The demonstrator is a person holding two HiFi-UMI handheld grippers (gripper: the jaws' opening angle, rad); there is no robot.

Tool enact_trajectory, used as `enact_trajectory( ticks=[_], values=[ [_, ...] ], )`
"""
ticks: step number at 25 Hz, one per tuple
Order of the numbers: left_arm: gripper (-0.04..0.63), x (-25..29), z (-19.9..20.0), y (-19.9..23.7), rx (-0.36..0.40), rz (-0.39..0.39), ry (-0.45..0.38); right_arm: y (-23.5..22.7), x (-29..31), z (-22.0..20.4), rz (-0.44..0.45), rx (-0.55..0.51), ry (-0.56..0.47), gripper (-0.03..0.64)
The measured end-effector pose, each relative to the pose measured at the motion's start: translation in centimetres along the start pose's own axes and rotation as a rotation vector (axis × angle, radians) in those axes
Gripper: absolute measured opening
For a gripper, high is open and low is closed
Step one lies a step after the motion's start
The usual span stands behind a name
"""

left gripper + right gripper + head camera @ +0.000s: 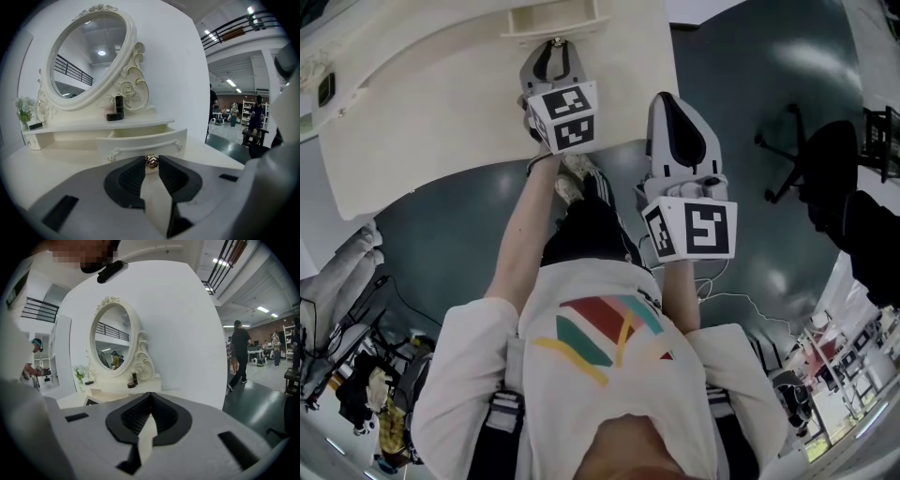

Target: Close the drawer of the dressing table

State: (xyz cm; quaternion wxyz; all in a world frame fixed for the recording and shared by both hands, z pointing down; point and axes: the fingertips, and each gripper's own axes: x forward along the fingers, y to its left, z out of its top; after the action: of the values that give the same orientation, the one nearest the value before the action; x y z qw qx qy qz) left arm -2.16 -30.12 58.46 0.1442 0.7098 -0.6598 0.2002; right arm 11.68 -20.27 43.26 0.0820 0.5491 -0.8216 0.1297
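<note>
The cream dressing table has its small drawer pulled out below the oval mirror. A gold knob sits in the middle of the drawer front. My left gripper is shut on that knob, with the dark pads pressed on both sides of it. In the head view the left gripper reaches the drawer at the table's far side. My right gripper hovers off the table's right edge, holding nothing. In its own view the right gripper has its tips together.
A black bottle and a dark jar stand on the shelf above the drawer. A small plant stands at the left end. A black office chair is on the floor to the right. People walk in the background.
</note>
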Motion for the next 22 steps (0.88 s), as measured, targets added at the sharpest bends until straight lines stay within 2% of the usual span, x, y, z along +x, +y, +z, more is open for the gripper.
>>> enact_trajectory(
  ticks=[8, 22],
  values=[
    [0.084, 0.5, 0.3, 0.1, -0.004, 0.003, -0.003, -0.1, 0.5, -0.3, -0.010, -0.071, 0.014, 0.000],
    [0.084, 1.7, 1.2, 0.7, 0.003, 0.003, -0.017, 0.6, 1.8, -0.4, 0.004, -0.072, 0.026, 0.000]
  ],
)
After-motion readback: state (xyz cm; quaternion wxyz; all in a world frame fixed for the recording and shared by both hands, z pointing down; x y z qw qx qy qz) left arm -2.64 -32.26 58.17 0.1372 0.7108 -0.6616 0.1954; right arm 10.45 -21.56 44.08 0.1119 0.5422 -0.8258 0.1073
